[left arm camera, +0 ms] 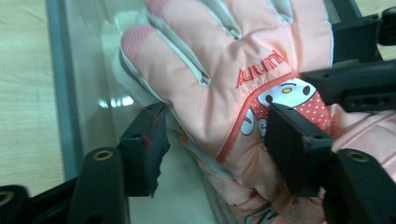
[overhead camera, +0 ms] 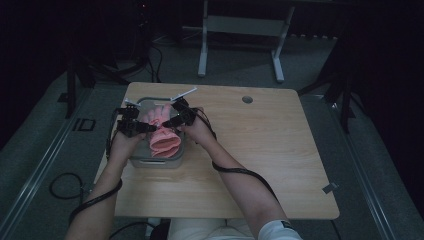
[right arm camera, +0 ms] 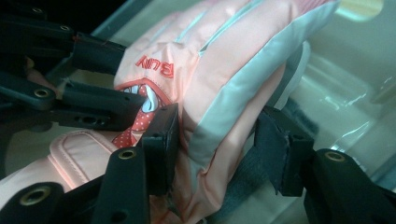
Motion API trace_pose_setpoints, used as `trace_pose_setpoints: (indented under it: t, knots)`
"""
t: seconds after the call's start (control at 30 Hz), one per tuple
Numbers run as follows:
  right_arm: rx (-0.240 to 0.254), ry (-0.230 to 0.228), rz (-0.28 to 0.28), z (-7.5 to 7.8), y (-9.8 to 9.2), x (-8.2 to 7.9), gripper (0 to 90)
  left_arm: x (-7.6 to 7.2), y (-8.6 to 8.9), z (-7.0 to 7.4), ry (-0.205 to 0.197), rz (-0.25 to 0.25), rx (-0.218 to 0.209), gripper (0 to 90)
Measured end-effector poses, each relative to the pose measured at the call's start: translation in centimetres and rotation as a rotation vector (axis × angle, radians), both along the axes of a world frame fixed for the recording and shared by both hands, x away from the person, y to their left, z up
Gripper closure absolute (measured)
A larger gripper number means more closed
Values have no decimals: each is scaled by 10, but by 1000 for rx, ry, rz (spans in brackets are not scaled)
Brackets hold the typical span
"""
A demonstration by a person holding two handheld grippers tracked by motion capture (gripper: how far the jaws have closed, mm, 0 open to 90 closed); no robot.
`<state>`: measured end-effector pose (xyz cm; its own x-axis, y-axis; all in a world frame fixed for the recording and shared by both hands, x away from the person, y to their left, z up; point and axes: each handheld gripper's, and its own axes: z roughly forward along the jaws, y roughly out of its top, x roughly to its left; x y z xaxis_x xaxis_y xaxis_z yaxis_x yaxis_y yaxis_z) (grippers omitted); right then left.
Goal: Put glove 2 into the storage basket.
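Observation:
A pink padded glove (overhead camera: 162, 132) with grey trim and a cartoon patch lies in a clear plastic bin (overhead camera: 155, 162) at the table's left. My left gripper (overhead camera: 149, 128) reaches in from the left and my right gripper (overhead camera: 169, 122) from the right. In the left gripper view the glove (left arm camera: 224, 70) lies between the jaws of the left gripper (left arm camera: 212, 114); one pad rests on the patch and the other stands clear of the glove. In the right gripper view the right gripper (right arm camera: 218, 116) straddles the glove's edge (right arm camera: 224, 70) with its far pad apart from it.
The bin's clear wall (left arm camera: 60, 93) stands close at the left of the glove. The wooden table (overhead camera: 250, 165) stretches to the right, with a round cable hole (overhead camera: 247, 99) near its far edge. A white metal stand (overhead camera: 240, 25) is on the floor behind.

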<state>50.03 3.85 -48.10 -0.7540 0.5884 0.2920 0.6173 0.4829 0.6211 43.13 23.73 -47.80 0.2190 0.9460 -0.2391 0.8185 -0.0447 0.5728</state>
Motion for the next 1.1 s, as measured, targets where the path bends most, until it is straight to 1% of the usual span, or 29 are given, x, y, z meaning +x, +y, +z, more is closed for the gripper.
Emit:
trace_pose_setpoints:
  t: [0.1, 0.17, 0.27, 0.37, 0.43, 0.5, 0.57, 0.63, 0.67, 0.77, 0.8, 0.83, 0.9, 0.97, 1.03, 1.1]
  knots:
    - [4, -20, 4, 7, -1, 0, 494, -1, -1, 4, -24, -1, 20, 349]
    - [5, -34, 7, 11, -1, 0, 483, -1, 0, 7, -28, -4, 14, 343]
    - [8, -50, 10, 18, -4, 0, 467, -3, 1, 11, -35, -5, 28, 340]
    - [21, -60, 1, 24, -9, 0, 456, -4, 3, 15, -45, -6, 27, 340]
    - [23, -63, 1, 27, -11, 1, 439, -6, 4, 19, -61, -4, 24, 340]
    - [30, -67, -1, 29, -14, 0, 434, -6, 3, 22, -68, -6, 21, 340]
    - [36, -69, 2, 31, -15, 0, 421, -8, 1, 25, -73, -16, 32, 340]
    - [41, -72, 8, 33, -18, -2, 414, -12, -5, 33, -101, -34, 53, 340]
    - [54, -74, 9, 35, -20, -3, 406, -14, -8, 36, -109, -46, 62, 340]
    - [70, -77, 7, 37, -24, -4, 401, -18, -15, 42, -122, -70, 67, 340]
    - [71, -79, 8, 38, -26, -5, 399, -19, -16, 43, -126, -74, 66, 340]
    - [71, -83, 9, 39, -27, -6, 395, -20, -17, 45, -133, -82, 54, 340]
    - [73, -91, 13, 40, -30, -7, 384, -23, -19, 50, -150, -80, 49, 340]
    - [75, -92, 19, 41, -34, -8, 370, -26, -20, 54, -163, -91, 20, 340]
    - [76, -90, 23, 41, -39, -9, 347, -29, -24, 58, -177, -105, 20, 340]
    - [83, -85, 34, 40, -43, -10, 327, -31, -29, 60, -181, -120, 22, 340]
